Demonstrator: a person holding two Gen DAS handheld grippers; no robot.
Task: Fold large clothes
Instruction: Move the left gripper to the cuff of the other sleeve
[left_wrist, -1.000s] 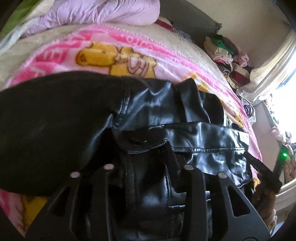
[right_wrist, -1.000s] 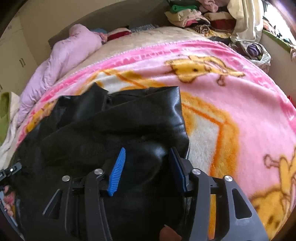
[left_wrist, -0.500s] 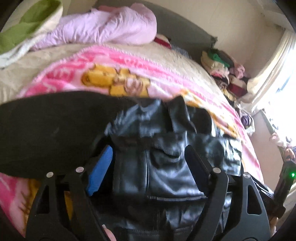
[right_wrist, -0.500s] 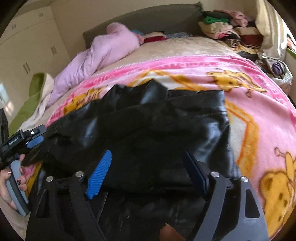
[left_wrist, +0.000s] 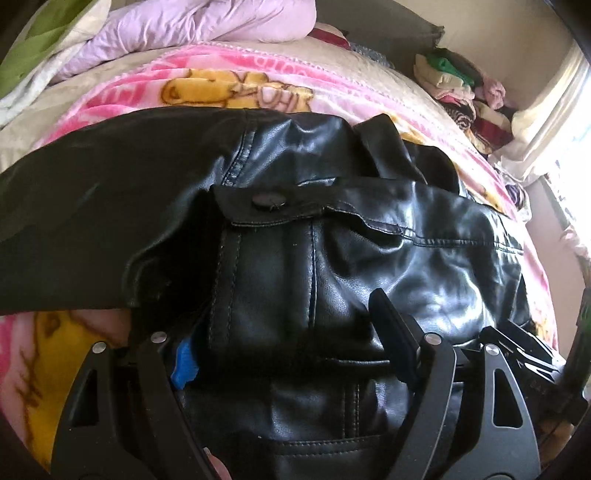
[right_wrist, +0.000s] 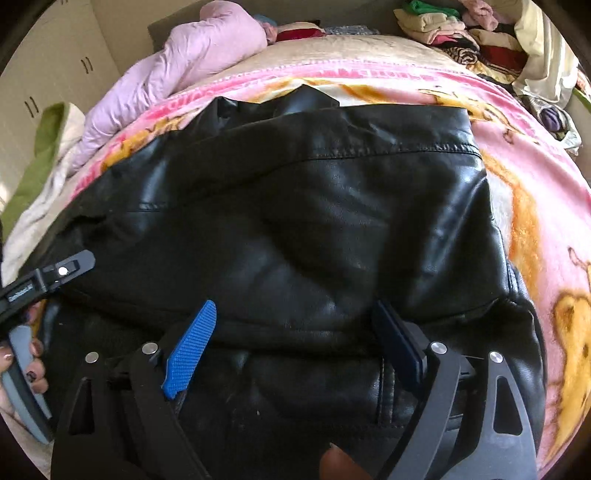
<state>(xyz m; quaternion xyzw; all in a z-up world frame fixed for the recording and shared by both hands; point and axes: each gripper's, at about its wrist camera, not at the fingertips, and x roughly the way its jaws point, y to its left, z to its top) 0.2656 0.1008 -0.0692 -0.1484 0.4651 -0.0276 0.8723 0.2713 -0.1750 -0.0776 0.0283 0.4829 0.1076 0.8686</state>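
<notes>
Mid-fold, by the look of it, with a black leather jacket (right_wrist: 295, 221) filling the centre of both views, bunched on a pink cartoon blanket (right_wrist: 535, 206); a folded-over panel lying across the middle of the right wrist view. Left gripper (left_wrist: 284, 343) spread wide over the pocket flap (left_wrist: 295, 210) at frame centre, pads clear of the leather; right gripper (right_wrist: 295, 339) at lower centre opening, jacket edge between the jaws yet unpinched. Next, probably, fresh holds on the near hem at bottom of frame; slick, stiff leather calling for a deep bite.
</notes>
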